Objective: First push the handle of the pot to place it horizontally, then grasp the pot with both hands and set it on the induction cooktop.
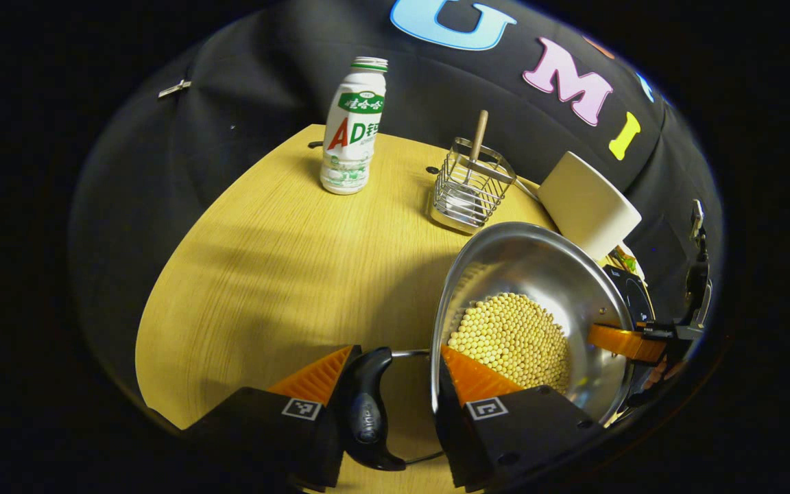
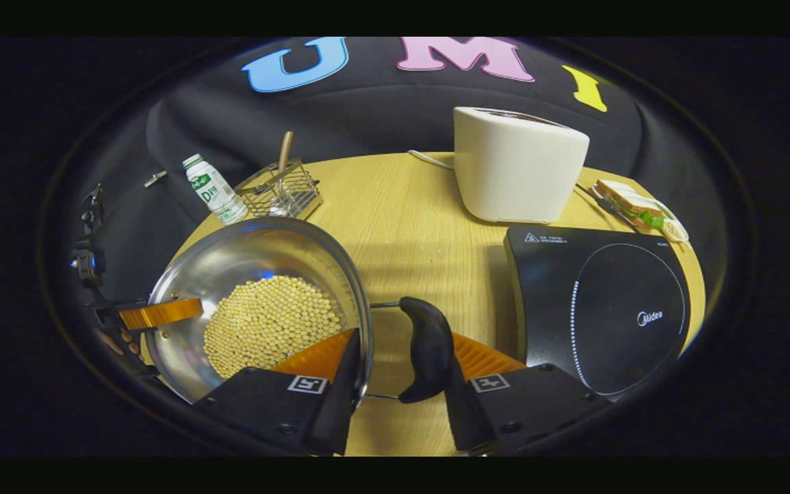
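Nearest the lens in the left gripper view, the left claw (image 1: 388, 374) straddles a black handle grip (image 1: 367, 405); whether its fingers press on it cannot be told. The right claw (image 2: 402, 357) likewise brackets the opposite handle (image 2: 428, 350) in the right gripper view, contact equally unclear. Both wire-mounted handles appear to lie level. The pot (image 2: 258, 302), polished steel, stands on the worktop (image 2: 402, 213) beside the induction cooktop (image 2: 607, 309), not yet on it. It holds a mound of yellow beans (image 2: 268, 322). Judgement: rigid but smooth and slippery at the rim; the load adds weight and would shift if tilted. Hold by both handles and keep level.
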A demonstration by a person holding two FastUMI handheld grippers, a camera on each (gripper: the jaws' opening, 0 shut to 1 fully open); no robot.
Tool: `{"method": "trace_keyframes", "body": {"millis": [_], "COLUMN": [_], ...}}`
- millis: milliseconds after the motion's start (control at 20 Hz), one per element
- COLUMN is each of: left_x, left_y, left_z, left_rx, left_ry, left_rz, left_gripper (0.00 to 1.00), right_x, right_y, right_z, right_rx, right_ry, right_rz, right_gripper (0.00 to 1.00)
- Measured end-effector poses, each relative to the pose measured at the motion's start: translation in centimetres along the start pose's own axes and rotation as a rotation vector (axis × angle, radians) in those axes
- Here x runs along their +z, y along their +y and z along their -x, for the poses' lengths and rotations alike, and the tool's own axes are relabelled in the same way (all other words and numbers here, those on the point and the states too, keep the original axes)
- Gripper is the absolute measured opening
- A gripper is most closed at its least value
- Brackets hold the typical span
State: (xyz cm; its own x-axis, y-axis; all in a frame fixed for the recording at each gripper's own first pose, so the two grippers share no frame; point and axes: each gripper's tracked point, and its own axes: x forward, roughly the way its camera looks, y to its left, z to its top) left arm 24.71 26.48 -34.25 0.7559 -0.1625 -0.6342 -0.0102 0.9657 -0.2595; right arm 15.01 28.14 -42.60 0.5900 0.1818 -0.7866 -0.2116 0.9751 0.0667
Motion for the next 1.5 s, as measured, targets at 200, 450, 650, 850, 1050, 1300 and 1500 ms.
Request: {"method": "trace_keyframes", "body": {"millis": [200,450,650,850,1050,1300,1500], "left_x": [0.0,0.9,2.2,3.1,3.3,3.1,2.8], "left_y": [-0.4,-2.2,-5.2,-9.5,-14.2,-19.7,-23.8], "left_z": [1.6,3.8,4.9,5.4,5.5,4.8,4.0], "left_rx": [0.012,0.019,0.017,-0.001,-0.027,-0.048,-0.06], "left_ry": [-0.011,-0.028,-0.037,-0.045,-0.049,-0.046,-0.042], "left_rz": [0.001,-0.004,-0.024,-0.045,-0.054,-0.073,-0.085], "left_gripper": [0.61,0.61,0.61,0.61,0.61,0.61,0.61], "right_x": [0.4,1.9,3.1,4.7,5.8,6.0,6.2], "right_y": [0.2,-0.6,-2.7,-6.5,-10.5,-15.8,-19.8], "right_z": [1.4,3.8,6.1,8.4,10.7,12.2,13.0], "right_rx": [0.017,0.033,0.048,0.036,0.02,0.003,-0.011], "right_ry": [-0.013,-0.038,-0.045,-0.067,-0.095,-0.098,-0.107], "right_rz": [0.013,0.018,-0.014,-0.027,-0.025,-0.042,-0.052], "right_gripper": [0.6,0.6,0.6,0.6,0.6,0.6,0.6]}}
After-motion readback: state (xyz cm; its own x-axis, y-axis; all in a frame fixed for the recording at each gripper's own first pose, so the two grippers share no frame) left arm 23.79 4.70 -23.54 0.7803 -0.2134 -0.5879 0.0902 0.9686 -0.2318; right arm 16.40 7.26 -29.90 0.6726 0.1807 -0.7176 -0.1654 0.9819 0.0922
